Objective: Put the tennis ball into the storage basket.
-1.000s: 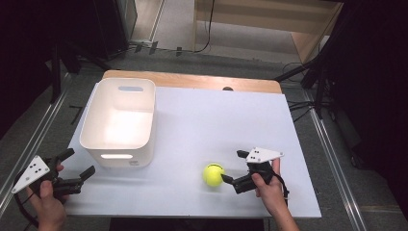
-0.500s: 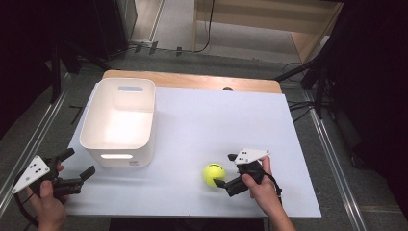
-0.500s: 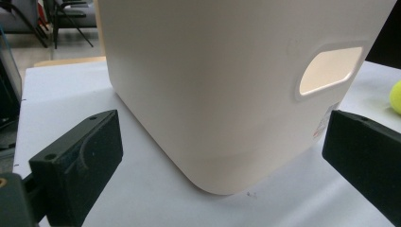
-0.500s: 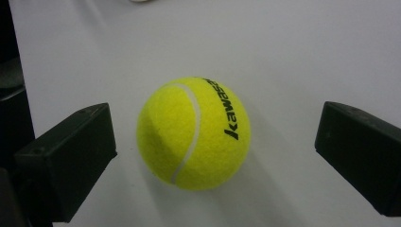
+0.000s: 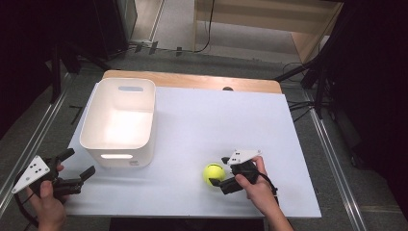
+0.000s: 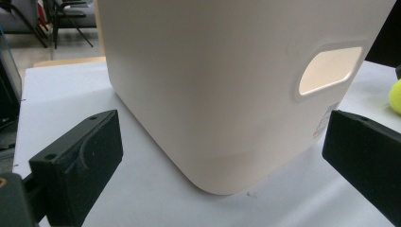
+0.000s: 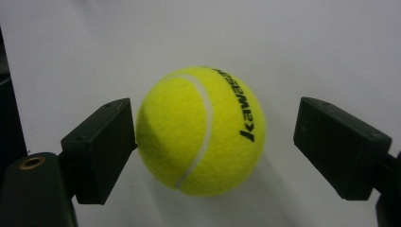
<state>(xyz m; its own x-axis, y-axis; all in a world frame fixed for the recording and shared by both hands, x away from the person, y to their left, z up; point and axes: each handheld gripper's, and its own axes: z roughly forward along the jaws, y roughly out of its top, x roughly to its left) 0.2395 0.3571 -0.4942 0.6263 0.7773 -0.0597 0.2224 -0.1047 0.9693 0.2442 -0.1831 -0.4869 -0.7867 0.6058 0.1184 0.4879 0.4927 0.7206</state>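
A yellow tennis ball [image 5: 213, 173] [image 7: 201, 130] lies on the white table top [image 5: 216, 120], near the front. My right gripper [image 5: 218, 172] [image 7: 215, 146] reaches it from the right, and its jaws have just been closing around it. The ball sits between them: one pad [image 7: 101, 146] is at its surface, the other pad [image 7: 338, 142] stands apart from it. My left gripper [image 5: 81, 161] [image 6: 224, 142] hangs open at the front left, pointing at the near wall of the white bin [image 5: 144, 120] [image 6: 203, 71]. The ball's edge [image 6: 395, 97] shows past that bin.
The bin stands on the left half of the table, with a handle slot [image 6: 328, 71] in its near wall. A wooden strip [image 5: 192, 81] runs along the table's far edge. Metal rails [image 5: 332, 159] flank the table on both sides.
My right hand has slid left toward the ball, so the ball now lies between its jaws, which stand narrower. The left hand has stayed put.
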